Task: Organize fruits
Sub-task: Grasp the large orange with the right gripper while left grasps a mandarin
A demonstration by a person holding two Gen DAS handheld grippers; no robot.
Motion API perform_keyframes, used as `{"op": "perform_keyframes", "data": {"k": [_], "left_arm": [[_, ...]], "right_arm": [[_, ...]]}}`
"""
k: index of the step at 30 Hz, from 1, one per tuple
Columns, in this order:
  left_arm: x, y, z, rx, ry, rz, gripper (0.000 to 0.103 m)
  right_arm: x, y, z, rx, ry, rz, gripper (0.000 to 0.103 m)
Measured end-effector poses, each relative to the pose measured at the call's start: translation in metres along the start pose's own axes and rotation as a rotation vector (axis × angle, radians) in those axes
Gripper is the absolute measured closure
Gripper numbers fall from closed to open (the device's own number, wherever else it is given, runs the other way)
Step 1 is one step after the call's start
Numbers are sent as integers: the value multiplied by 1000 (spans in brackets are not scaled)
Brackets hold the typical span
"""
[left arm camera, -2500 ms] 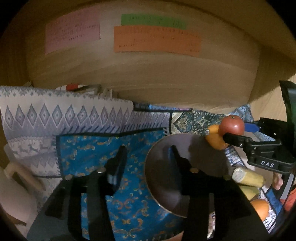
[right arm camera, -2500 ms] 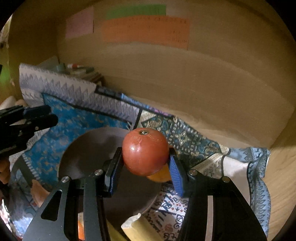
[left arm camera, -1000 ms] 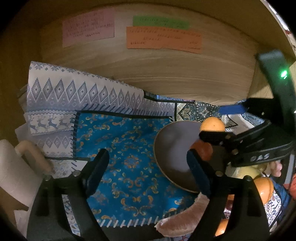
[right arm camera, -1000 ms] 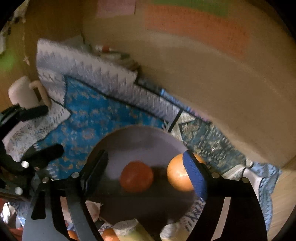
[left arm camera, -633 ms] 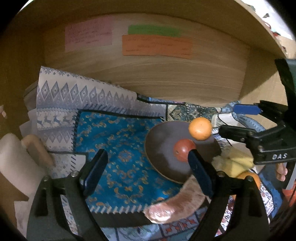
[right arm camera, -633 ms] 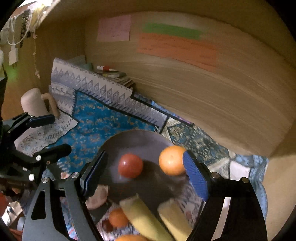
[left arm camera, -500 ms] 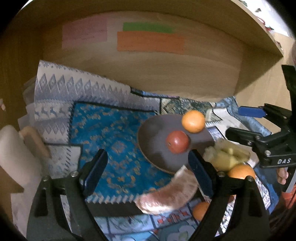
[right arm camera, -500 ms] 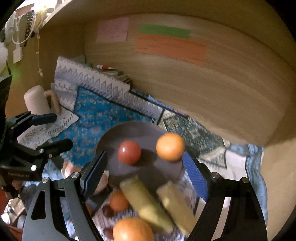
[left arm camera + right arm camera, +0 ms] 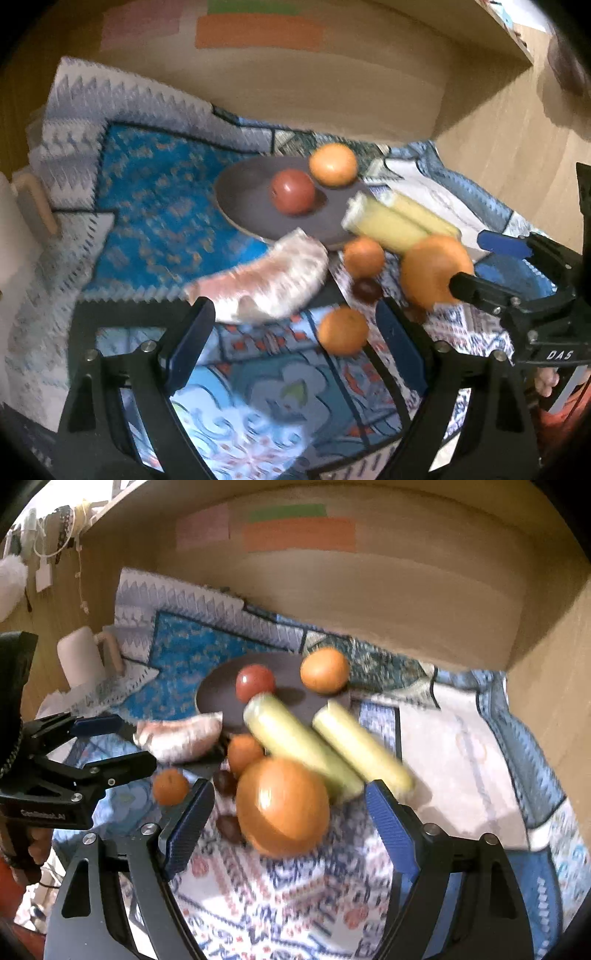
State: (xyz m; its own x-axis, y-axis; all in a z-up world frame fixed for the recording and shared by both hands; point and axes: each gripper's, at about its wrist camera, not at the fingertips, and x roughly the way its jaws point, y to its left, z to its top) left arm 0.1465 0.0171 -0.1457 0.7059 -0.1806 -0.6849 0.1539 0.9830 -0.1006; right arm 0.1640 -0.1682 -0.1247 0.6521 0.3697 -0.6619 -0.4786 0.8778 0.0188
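Observation:
A dark plate (image 9: 243,206) (image 9: 214,694) holds a red apple (image 9: 293,192) (image 9: 255,683); an orange (image 9: 333,169) (image 9: 324,670) sits at its far rim. Two yellow corn pieces (image 9: 391,225) (image 9: 354,742), a pink pomelo wedge (image 9: 266,284) (image 9: 181,736), a big orange (image 9: 432,271) (image 9: 282,806), two small oranges (image 9: 364,256) (image 9: 343,330) (image 9: 170,786) and dark dates (image 9: 365,290) (image 9: 224,782) lie on the cloth. My left gripper (image 9: 295,343) is open and empty, near the small orange. My right gripper (image 9: 288,830) is open and empty, just behind the big orange.
Patterned blue cloths (image 9: 159,206) (image 9: 461,768) cover the desk. A wooden back wall (image 9: 295,92) with coloured sticky notes (image 9: 299,535) closes the far side, and a side panel (image 9: 554,664) stands right. A white mug (image 9: 83,657) stands at the left.
My right gripper let go of the apple onto the plate and opened. Both grippers pulled back from the plate, bringing the near fruits into view.

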Motion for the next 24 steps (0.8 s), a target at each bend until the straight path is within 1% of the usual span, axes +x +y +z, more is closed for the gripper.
{"op": "perform_keyframes", "data": {"k": [2,5,6,9,12,14,16,17,19,20,24], "left_arm": [[4,-5,-5,4,15,-2,14],[10,-13,-11,4,33,-14,14],[12,-13,-12,3,35,-15,16],[19,-16,-14,7,54,-14,30],[22,-17,-14,9,53,-23,35],[23,-18,-13,10,56,-41,41],[27,-20,-12,15,59,-46,48],[28,-20,-12,19,60,-44,51],[29,-21,-10,24,65,-71,68],[30,-21,-10,23,68,-79,68],[30,-20,-10,15,66,-83,69]], "right_arm": [[2,0,-5,6,13,2,21],[3,1,-10,17,8,2,21],[4,0,-10,25,5,4,21],[8,-2,-10,49,6,12,21],[13,-6,-9,83,8,2,21],[17,-8,-8,97,21,25,22],[21,-7,-8,98,32,36,25],[23,-6,-8,96,39,43,30],[26,-5,-8,91,49,66,41],[26,-4,-7,87,51,71,44],[25,-4,-7,75,47,73,44]]}}
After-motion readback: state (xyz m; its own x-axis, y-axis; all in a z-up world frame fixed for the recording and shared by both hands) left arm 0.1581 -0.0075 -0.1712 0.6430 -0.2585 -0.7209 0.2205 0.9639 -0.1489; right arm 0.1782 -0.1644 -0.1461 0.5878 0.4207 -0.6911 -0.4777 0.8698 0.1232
